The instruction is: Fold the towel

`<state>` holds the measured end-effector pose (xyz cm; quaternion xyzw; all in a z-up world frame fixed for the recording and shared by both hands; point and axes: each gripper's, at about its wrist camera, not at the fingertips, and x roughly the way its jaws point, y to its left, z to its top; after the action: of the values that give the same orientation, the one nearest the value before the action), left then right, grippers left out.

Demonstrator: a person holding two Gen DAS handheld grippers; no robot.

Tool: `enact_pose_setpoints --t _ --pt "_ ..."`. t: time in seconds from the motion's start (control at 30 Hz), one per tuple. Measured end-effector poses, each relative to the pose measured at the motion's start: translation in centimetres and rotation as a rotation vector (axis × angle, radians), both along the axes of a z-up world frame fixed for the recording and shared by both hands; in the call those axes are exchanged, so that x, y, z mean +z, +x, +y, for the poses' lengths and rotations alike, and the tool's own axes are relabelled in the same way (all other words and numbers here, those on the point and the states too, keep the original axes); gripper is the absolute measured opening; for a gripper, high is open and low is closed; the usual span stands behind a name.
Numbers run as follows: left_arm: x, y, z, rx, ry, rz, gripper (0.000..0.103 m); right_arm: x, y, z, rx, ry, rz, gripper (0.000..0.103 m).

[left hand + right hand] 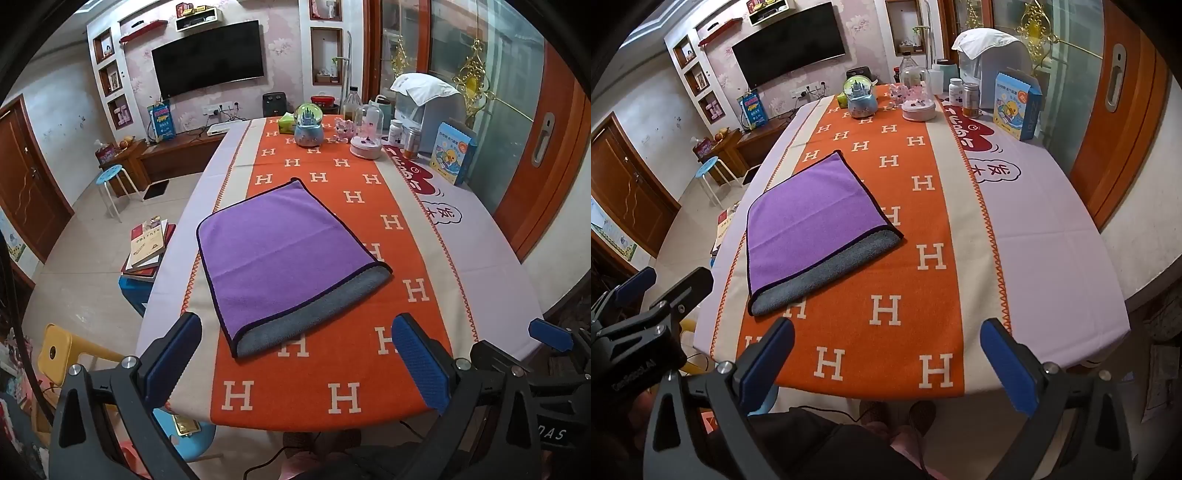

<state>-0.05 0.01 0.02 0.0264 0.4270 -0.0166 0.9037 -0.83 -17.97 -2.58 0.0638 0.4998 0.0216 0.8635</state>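
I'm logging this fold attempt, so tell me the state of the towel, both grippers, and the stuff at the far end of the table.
towel: folded once, flat on the orange runner, grey underside showing along the near edge
left gripper: open, holding nothing, short of the towel
right gripper: open, holding nothing
snow globe: upright
glass dome: upright
blue box: standing

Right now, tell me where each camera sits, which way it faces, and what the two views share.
Left wrist: rides on the left hand-held gripper, above the table's near edge, facing down its length at the purple towel; its blue fingers stand apart, and the right hand-held gripper shows at the right border.
Right wrist: rides on the right hand-held gripper, facing the same way; the towel lies left of centre, the left hand-held gripper at the left border.
Shared: towel, orange runner, snow globe, TV.
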Motion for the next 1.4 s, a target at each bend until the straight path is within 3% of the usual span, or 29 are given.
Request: enact_pose_setpoints --t 0.67,1.4 --pt "0.6 -0.9 0.1 0.011 0.006 -0.023 0.102 0.1 0.0 -0.8 -0.028 0.023 0.007 0.101" --pt "-1.0 1.0 1.1 0.002 -0.020 0.055 0.102 0.4 0.9 -0.1 -0.016 -0.020 0.027 0.101"
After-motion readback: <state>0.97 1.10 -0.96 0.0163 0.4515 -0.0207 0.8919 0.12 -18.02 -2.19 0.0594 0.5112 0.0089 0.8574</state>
